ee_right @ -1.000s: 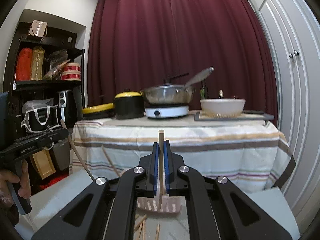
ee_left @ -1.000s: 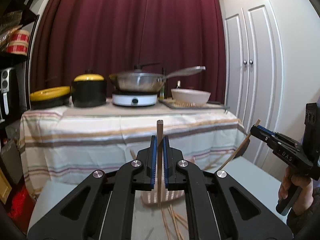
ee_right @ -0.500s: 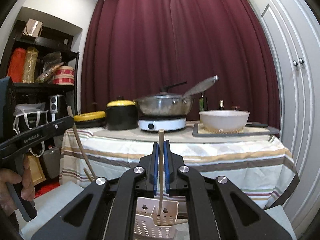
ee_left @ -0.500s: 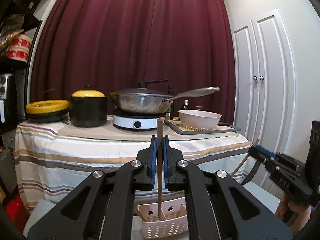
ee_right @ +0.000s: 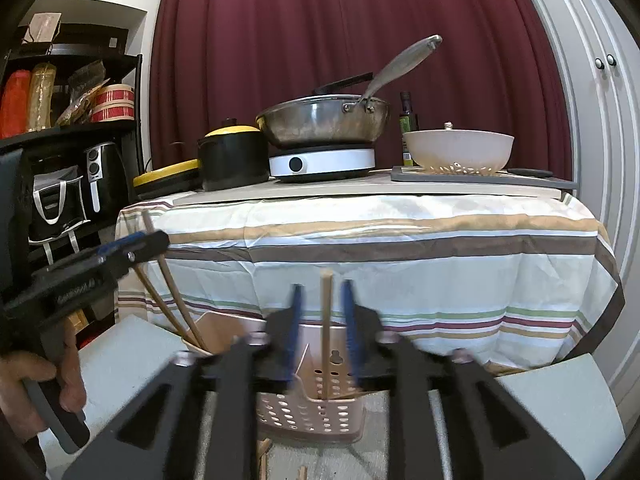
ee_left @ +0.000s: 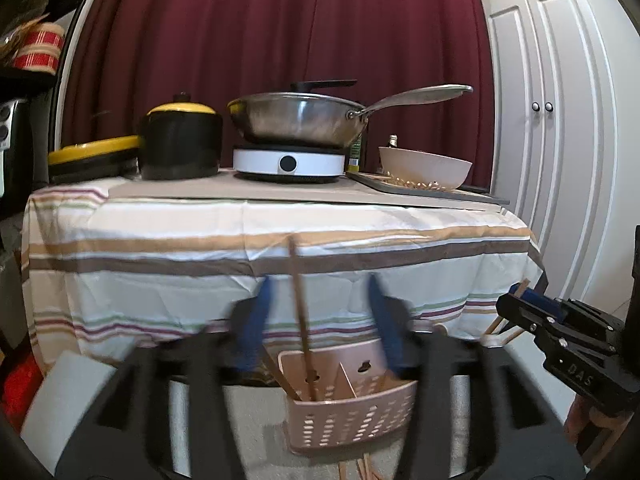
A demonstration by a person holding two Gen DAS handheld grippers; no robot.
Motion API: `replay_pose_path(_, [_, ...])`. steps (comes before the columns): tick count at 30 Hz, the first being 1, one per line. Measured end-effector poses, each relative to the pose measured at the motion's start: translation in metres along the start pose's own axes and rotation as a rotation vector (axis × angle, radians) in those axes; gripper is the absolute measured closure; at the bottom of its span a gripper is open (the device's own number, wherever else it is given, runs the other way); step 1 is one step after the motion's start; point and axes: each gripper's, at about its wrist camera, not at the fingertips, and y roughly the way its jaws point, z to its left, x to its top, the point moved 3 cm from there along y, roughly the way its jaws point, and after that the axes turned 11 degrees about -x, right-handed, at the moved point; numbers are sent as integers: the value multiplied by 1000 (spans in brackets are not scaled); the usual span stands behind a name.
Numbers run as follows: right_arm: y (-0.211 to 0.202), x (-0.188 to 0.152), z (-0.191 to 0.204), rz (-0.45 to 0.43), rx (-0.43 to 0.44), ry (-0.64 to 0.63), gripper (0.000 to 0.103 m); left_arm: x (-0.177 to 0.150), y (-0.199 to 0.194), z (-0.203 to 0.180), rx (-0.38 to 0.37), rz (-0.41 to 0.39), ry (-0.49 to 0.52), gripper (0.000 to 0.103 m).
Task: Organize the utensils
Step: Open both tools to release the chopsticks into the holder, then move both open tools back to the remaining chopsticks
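Both tools just opened over the pink basket

Left tool and right tool stand parted, each chopstick loose between pads, tip inside basket; right tool reads "DAS"; beyond, pan on counter.

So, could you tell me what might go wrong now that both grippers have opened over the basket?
1. The chopstick between the left gripper pads leans in the pink basket; it could tip out or catch a pad as the gripper withdraws.
2. The right gripper, jaws just opened, has an upright chopstick close to its pads; pulling back crookedly may drag it.
3. The light-looking basket could topple if knocked.
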Motion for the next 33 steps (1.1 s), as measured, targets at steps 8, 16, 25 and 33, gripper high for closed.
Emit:
replay_pose_path(8, [-25,1,-5,-33,-4,16,52,-10,-24,-10,-15,0,25,28])
replay_pose_path(16, [-65,-8,-10,-53,-2,21,51,-21,-59,-23,-23,-7,30,27])
replay_pose_path(25, [-116,-80,-16,21,-52,30,51,-89,-109,-33,43,64,50,27])
replay_pose_path(33, [-136,-167,-16,165,-68,30,57,-164,-137,-31,70,178,-2,27])
